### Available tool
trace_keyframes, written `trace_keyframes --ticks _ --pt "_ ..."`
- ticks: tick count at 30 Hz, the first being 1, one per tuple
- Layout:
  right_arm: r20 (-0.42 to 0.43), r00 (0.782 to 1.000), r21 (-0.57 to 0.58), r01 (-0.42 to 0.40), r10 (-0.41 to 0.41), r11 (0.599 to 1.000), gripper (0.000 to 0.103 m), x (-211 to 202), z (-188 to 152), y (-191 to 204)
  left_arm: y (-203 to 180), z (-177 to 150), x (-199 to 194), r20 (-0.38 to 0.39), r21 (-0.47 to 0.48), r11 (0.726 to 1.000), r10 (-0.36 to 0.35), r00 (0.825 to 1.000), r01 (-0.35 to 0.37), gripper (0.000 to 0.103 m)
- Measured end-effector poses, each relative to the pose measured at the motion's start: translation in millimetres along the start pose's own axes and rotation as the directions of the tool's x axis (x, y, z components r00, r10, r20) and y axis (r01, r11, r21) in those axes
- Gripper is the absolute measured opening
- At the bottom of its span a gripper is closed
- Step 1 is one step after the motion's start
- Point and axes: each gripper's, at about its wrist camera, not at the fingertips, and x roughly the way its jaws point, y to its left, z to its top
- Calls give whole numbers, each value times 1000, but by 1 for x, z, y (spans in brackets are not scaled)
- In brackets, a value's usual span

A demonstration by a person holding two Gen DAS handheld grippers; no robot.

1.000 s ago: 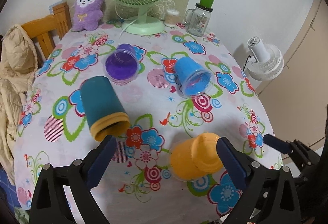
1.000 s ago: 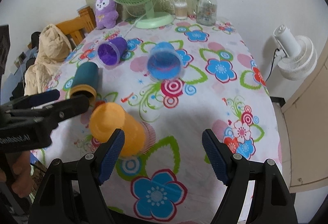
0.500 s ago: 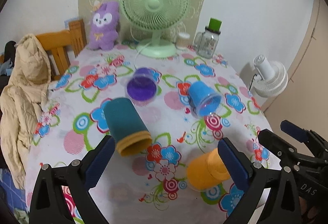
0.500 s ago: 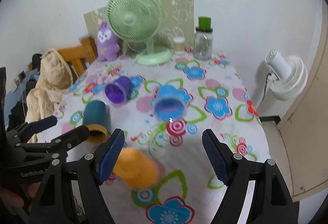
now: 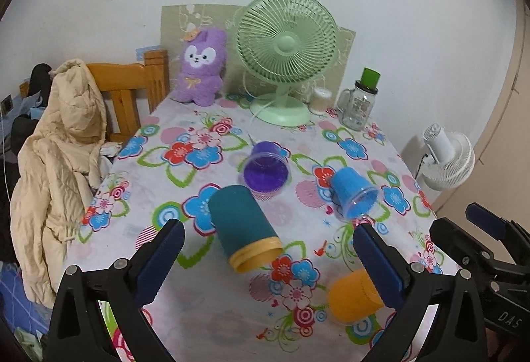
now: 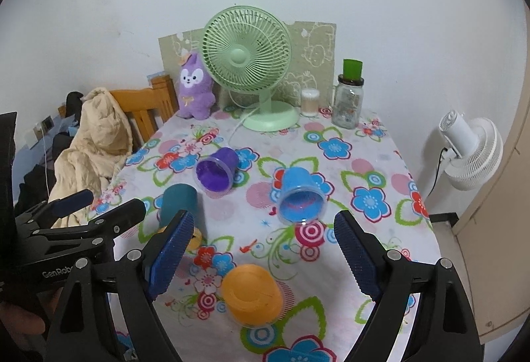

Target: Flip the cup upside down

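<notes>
I hold both the left tongs and right tongs wide open and empty above the surface's near edge, since the orange cup already stands inverted there.

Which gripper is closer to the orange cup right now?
Hard to call; the right looks slightly nearer. The right gripper hangs open with the orange cup just below its gap. The left gripper is open too, with the cup beside its right finger.
</notes>
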Motion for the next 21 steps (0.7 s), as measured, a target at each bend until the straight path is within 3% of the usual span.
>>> trace_keyframes --ticks 21 --pt "11 1000 -6 -22 22 1000 89 -6 0 10 3 -1 -10 33 29 1000 -4 999 3 103"
